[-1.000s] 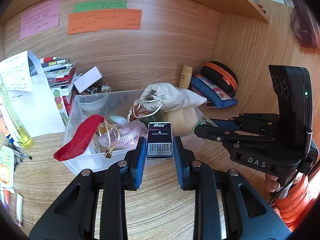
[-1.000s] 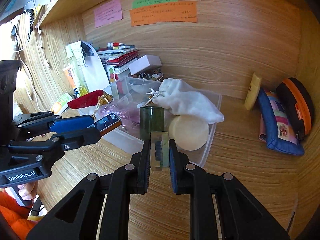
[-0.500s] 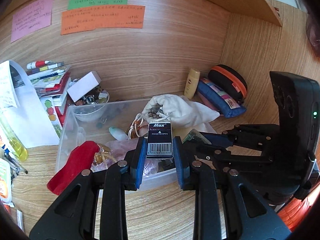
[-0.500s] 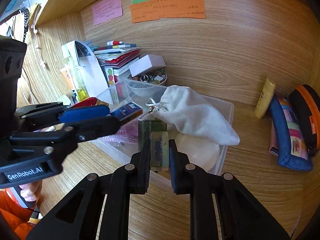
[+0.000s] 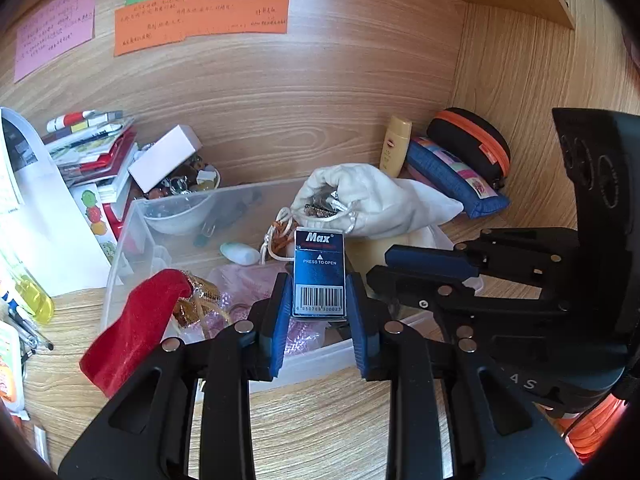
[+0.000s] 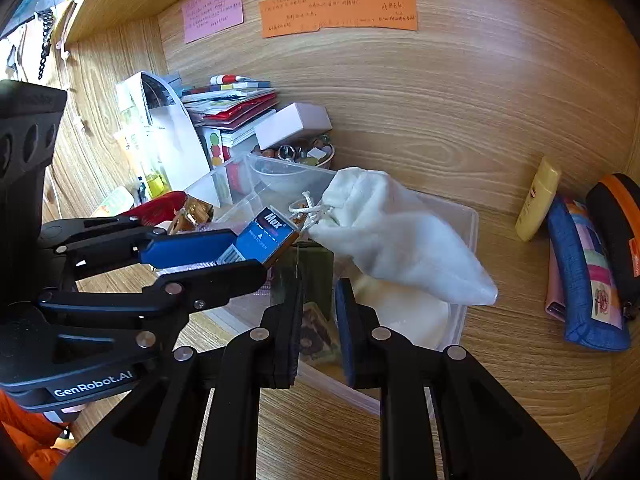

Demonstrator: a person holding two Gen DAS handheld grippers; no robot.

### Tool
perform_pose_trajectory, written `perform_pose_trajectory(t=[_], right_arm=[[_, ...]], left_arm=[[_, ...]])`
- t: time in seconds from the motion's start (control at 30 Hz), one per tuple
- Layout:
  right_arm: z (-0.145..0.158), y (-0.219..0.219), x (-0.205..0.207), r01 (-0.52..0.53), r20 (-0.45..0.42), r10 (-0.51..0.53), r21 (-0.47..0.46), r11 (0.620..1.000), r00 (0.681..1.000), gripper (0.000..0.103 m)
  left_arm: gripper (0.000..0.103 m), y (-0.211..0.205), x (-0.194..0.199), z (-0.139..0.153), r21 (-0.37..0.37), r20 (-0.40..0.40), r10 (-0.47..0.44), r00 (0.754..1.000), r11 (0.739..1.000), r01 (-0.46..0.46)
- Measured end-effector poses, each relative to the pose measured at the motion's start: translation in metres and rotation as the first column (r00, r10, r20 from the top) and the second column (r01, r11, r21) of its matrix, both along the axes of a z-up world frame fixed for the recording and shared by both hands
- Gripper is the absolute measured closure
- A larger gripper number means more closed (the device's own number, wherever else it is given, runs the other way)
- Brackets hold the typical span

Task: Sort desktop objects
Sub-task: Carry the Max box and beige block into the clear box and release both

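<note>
Left gripper (image 5: 319,308), clamped on Max staple box (image 5: 319,272), hovers centre-frame over clear bin (image 5: 120,240); right gripper (image 6: 318,320) stands apart; next, release.

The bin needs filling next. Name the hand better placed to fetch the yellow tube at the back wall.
Right, probably. The yellow tube sits right of the clear bin, on the right gripper's side, while the left gripper holds the Max box. Whether the right is empty is unclear.
</note>
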State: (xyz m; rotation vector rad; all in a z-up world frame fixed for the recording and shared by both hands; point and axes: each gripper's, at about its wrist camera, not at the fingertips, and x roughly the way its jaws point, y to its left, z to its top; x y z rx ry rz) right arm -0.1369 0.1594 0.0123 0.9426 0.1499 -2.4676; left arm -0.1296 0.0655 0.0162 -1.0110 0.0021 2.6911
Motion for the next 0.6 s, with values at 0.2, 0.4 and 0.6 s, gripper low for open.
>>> perform_pose_trajectory(t=[0.2, 0.4, 0.6], right_arm=[[0.003, -0.004, 0.003, -0.005, -0.013, 0.005, 0.014, 1.000, 1.000, 0.088], [0.008, -0.003, 0.008, -0.003, -0.021, 0.004, 0.016, 1.000, 1.000, 0.088], [0.014, 0.001, 0.016, 0.012, -0.038, -0.012, 0.009, 1.000, 0.999, 0.088]], left_arm=[[0.075, -0.003, 0.000, 0.002, 0.028, 0.010, -0.012, 1.000, 1.000, 0.012], [0.064, -0.004, 0.006, 0.008, 0.044, 0.001, -0.010, 1.000, 0.999, 0.010], [0.062, -0.004, 0.016, 0.016, 0.020, -0.030, 0.007, 1.000, 1.000, -0.006]])
